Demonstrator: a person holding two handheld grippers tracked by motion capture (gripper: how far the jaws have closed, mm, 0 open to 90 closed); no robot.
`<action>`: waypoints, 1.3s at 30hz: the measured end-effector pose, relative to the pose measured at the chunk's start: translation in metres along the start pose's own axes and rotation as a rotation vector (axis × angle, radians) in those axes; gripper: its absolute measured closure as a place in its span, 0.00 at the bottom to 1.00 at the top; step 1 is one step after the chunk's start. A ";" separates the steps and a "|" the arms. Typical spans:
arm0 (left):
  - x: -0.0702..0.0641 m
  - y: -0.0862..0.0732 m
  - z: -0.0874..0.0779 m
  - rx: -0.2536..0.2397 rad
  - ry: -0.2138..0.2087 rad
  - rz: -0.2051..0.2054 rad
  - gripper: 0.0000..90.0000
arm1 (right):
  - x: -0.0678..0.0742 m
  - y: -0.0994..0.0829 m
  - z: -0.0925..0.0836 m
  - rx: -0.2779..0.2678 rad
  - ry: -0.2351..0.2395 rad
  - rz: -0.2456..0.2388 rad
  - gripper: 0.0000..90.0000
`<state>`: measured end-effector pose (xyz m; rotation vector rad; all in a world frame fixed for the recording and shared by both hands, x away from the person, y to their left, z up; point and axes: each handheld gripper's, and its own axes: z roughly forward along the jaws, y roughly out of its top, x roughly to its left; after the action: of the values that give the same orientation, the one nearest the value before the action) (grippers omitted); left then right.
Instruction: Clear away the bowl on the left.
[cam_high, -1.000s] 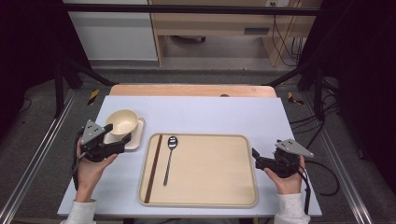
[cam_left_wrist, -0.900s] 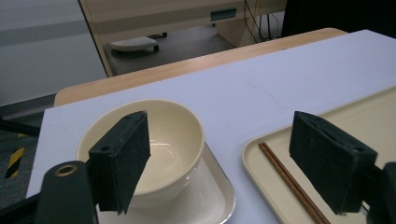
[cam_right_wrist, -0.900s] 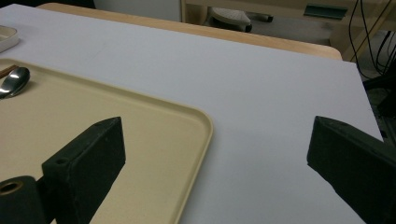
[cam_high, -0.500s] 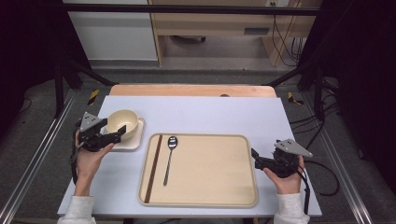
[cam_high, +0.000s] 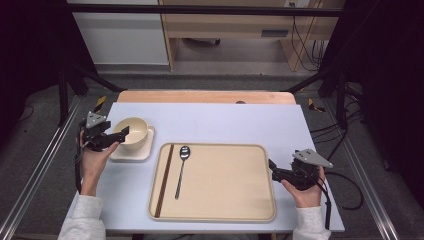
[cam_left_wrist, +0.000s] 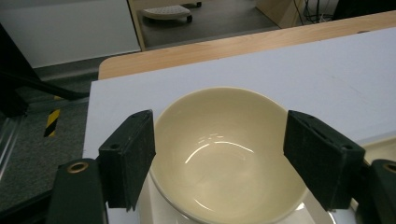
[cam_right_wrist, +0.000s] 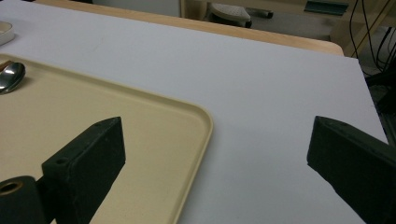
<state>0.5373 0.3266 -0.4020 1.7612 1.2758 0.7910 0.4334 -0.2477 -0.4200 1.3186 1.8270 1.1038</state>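
A cream bowl (cam_high: 131, 131) (cam_left_wrist: 224, 154) stands on a small square plate (cam_high: 131, 153) at the table's left. My left gripper (cam_high: 122, 135) (cam_left_wrist: 219, 116) reaches over its near side. Its jaws have just been closing with the bowl between them, and both pads now lie against the rim. A cream tray (cam_high: 215, 146) (cam_right_wrist: 140, 154) in the middle carries a metal spoon (cam_high: 181, 170) (cam_right_wrist: 9, 77) and dark brown chopsticks (cam_high: 164, 180) along its left side. My right gripper (cam_high: 274, 170) (cam_right_wrist: 215, 126) hovers open at the tray's right edge, with nothing between its fingers.
The white tabletop (cam_high: 235, 122) has a wooden strip (cam_high: 205, 96) along its far edge. Black frame legs and cables (cam_high: 345, 175) stand on the floor to the right. Bare table lies behind the tray and to its right.
My left gripper has moved away from me and to the left along the bowl, and now stands around it. The right gripper has kept still.
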 end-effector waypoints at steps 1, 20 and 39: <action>0.003 0.001 0.003 0.009 0.008 0.002 0.30 | 0.000 0.000 0.000 0.001 0.001 0.002 0.05; 0.027 -0.017 0.039 0.152 0.033 -0.078 0.51 | 0.000 0.000 0.000 0.001 0.002 0.004 0.05; 0.031 -0.024 0.056 0.253 0.032 -0.119 0.75 | 0.001 -0.001 0.002 0.010 0.004 -0.002 0.05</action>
<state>0.5827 0.3468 -0.4494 1.8540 1.5428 0.6137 0.4346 -0.2465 -0.4219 1.3206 1.8391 1.0980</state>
